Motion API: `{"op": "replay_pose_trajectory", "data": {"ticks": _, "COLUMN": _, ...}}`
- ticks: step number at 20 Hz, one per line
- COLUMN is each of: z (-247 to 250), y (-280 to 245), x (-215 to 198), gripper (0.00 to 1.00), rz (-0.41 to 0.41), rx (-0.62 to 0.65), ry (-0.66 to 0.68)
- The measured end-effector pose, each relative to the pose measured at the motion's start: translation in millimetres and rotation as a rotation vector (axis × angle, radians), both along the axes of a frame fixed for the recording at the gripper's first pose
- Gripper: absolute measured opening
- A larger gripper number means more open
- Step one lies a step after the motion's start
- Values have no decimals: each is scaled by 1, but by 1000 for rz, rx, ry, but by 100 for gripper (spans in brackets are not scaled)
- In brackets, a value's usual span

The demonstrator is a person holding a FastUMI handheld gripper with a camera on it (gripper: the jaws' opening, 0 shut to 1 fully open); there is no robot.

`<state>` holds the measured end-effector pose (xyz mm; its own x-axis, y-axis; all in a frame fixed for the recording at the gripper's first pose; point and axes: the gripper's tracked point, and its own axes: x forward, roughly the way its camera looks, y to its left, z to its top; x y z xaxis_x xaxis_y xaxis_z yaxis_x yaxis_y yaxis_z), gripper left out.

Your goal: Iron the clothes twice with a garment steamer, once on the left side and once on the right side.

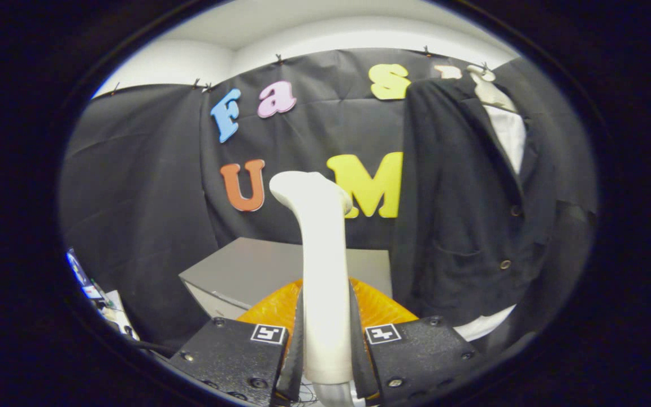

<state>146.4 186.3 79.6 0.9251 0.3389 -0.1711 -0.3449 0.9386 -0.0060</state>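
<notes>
So the gripper (325, 345) has its jaws clamped on the garment steamer (321, 265), both sides pressing the white handle, which stands upright between them with its curved head leaning a bit to the left at the top. The dark jacket (461, 215) hangs on a hanger off to the right of the steamer, near it but not touching, with a white shirt (509, 133) showing at the collar and again below the hem. Beyond the jaws sits a grey bench (246, 271), with something orange (272, 308) just behind the steamer handle.
</notes>
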Motion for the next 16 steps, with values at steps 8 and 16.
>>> {"op": "replay_pose_trajectory", "data": {"ticks": 8, "z": 67, "y": -113, "x": -29, "gripper": 38, "rz": -209, "rx": 20, "ry": -179}}
{"op": "replay_pose_trajectory", "data": {"ticks": 16, "z": 124, "y": -170, "x": -5, "gripper": 38, "rz": -248, "rx": 46, "ry": -268}}
